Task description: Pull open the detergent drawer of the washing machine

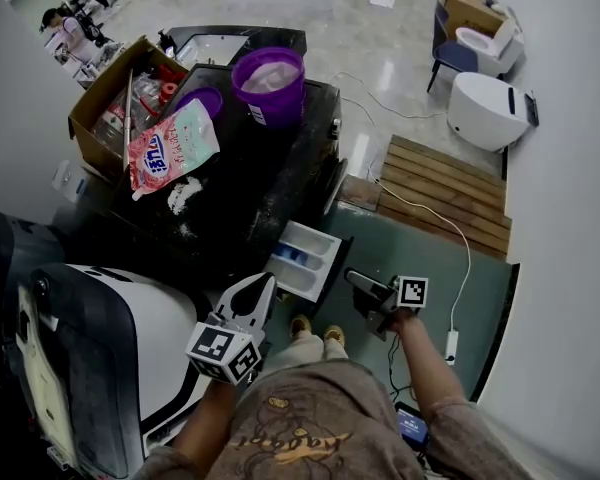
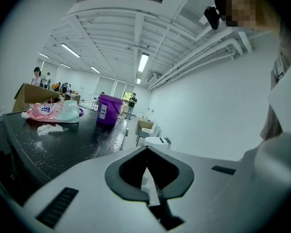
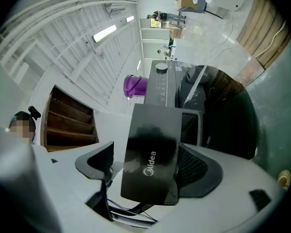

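Note:
The washing machine [image 1: 250, 193] has a black top, and its white detergent drawer [image 1: 305, 258] stands pulled out towards me. In the right gripper view the drawer's glossy black front panel [image 3: 150, 154] sits between the jaws of my right gripper [image 3: 148, 165]. The right pad lies against the panel and a narrow gap shows at the left pad, so the gripper is open. In the head view my right gripper [image 1: 360, 288] is just right of the drawer's front. My left gripper [image 1: 263, 288] hangs left of the drawer, over the machine's front edge, shut [image 2: 146, 171] on nothing.
On the machine's top stand a purple bucket [image 1: 270, 86], a pink detergent bag [image 1: 170, 148], spilled powder [image 1: 185, 198] and a cardboard box [image 1: 105, 98]. A white appliance [image 1: 110, 358] is at my left. A wooden pallet [image 1: 445, 193] and a cable with plug strip [image 1: 452, 346] lie to the right.

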A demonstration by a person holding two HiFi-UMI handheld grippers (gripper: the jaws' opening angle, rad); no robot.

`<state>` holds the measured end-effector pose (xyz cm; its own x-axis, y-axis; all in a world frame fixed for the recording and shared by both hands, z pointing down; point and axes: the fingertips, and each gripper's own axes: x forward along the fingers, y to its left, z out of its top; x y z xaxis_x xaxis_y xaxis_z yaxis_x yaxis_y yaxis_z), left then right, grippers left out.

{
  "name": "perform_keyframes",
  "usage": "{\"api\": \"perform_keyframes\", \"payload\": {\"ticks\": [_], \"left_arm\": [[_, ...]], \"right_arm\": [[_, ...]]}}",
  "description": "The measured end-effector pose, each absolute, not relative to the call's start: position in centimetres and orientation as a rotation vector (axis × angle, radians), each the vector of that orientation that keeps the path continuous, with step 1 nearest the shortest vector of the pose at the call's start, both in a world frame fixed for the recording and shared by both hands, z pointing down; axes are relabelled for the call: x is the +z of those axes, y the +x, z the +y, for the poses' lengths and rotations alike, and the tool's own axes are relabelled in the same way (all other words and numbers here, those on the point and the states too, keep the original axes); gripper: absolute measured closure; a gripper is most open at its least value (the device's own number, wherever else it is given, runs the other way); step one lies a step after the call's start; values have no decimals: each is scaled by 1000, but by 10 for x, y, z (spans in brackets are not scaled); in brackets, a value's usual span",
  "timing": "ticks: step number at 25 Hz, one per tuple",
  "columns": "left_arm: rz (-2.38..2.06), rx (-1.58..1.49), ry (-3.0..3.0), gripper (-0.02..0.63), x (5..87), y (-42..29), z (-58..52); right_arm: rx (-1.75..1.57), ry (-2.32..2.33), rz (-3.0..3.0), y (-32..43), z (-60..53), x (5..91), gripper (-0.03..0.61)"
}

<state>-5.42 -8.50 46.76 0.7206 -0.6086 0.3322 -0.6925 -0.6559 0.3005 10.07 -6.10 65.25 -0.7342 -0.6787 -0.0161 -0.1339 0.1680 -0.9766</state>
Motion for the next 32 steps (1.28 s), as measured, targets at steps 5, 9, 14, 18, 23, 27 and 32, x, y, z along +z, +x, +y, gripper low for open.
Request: {"api": "perform_keyframes", "payload": {"ticks": [5,9,14,18,23,27,32], "left_arm": [[-921,286,2558,592,469,-33,-93],[-817,251,2563,592,463,-14,-97],[-685,225,2563,592,450,2,-99],[-592,225,2597,592,437,7,-96],[-504,227,2654,592,415,11,-91],[-459,242,2704,592,401,13,-83],[-542,157,2757,592,399,1,-82]], "right_arm": [[-1497,-819,2089,122,-61,608,176],[-1398,-893,2212,133,-56,564,190],[-1267,-981,2289,136,-52,513,198],[-1254,-1069,2312,129,-44,494,206],[-1069,-1197,2452,113,-37,449,232],[-877,-1342,2515,109,-31,414,281],[-587,-1586,2570,116,-19,405,378]]}}
